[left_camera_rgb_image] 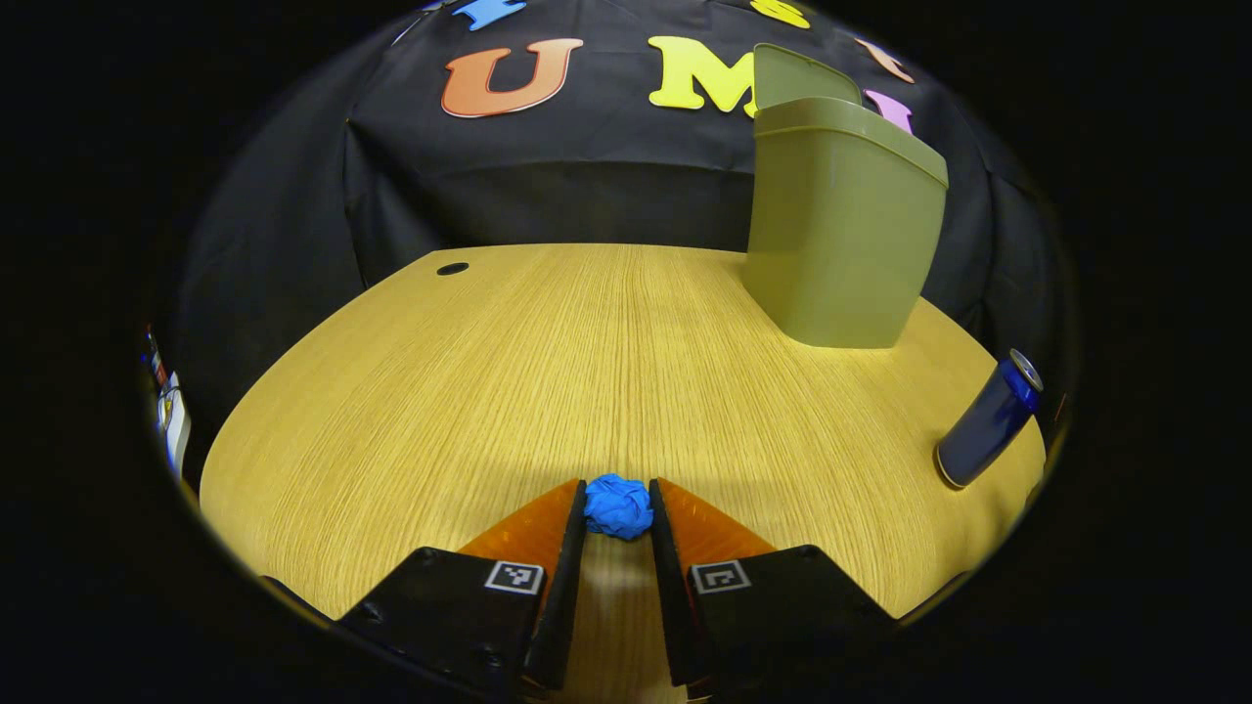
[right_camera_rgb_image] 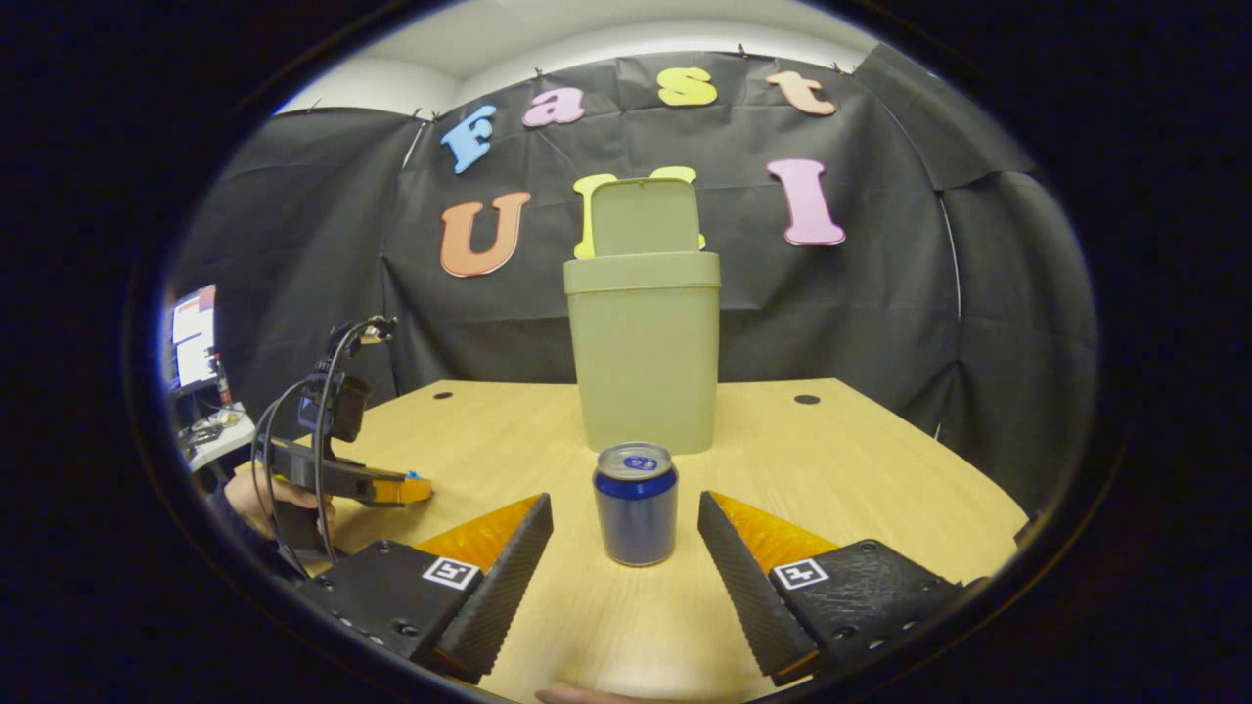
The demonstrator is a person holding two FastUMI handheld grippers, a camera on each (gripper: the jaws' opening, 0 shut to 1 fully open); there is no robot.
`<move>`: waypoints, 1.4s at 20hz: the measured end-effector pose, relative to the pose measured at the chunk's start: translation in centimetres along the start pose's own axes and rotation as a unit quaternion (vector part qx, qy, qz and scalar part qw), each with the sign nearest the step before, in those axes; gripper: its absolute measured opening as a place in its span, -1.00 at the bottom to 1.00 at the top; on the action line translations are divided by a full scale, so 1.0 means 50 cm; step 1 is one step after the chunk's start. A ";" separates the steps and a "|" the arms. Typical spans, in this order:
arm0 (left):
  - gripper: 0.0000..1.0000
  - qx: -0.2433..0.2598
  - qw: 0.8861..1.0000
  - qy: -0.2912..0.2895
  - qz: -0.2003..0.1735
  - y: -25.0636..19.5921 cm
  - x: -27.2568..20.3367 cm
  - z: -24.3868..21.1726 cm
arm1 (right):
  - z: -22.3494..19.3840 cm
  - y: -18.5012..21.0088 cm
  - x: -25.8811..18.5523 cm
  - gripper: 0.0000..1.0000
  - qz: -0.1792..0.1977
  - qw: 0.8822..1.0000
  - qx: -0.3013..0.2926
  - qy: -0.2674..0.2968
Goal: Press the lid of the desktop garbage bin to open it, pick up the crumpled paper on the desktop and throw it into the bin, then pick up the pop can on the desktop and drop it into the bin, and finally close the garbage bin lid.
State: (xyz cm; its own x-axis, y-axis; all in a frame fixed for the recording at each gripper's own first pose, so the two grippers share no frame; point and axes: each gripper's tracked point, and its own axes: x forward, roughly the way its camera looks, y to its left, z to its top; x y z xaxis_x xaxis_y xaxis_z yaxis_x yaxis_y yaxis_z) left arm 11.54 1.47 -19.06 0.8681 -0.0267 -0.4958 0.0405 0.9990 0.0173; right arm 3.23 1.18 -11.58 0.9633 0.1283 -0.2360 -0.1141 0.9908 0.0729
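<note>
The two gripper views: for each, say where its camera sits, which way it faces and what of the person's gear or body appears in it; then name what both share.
Left gripper view: rides the left gripper, low over the table, facing the crumpled paper pinched between its fingers.
Right gripper view: rides the right gripper, facing the pop can between its open fingers; a hand holds the left gripper at left.
Shared: the bin, lid up, the can, the table.

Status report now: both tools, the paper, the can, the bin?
Left tool shut on paper ball, low at table. Right tool open, can upright between its fingers, untouched. Bin lid up. Nothing in the way.
</note>
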 end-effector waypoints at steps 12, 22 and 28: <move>-0.27 -0.010 0.996 -0.086 -0.032 -0.055 -0.088 0.072 | -0.046 -0.029 0.122 0.87 -0.031 0.998 0.013 0.044; -0.27 -0.009 0.994 -0.099 -0.036 -0.038 -0.097 0.086 | -0.084 -0.026 0.225 0.87 -0.053 0.996 0.014 0.072; -0.27 -0.008 0.994 -0.103 -0.036 -0.024 -0.101 0.093 | -0.070 -0.034 0.211 0.55 -0.064 0.996 0.016 0.066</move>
State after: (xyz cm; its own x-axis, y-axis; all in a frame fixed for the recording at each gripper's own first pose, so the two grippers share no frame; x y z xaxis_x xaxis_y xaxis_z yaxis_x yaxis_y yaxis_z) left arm 9.39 0.26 -12.56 0.9465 -0.1025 -0.3059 0.0990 0.9947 -0.0269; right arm 12.76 0.98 -17.59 0.9285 0.0075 -0.3713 0.0175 0.9978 0.0642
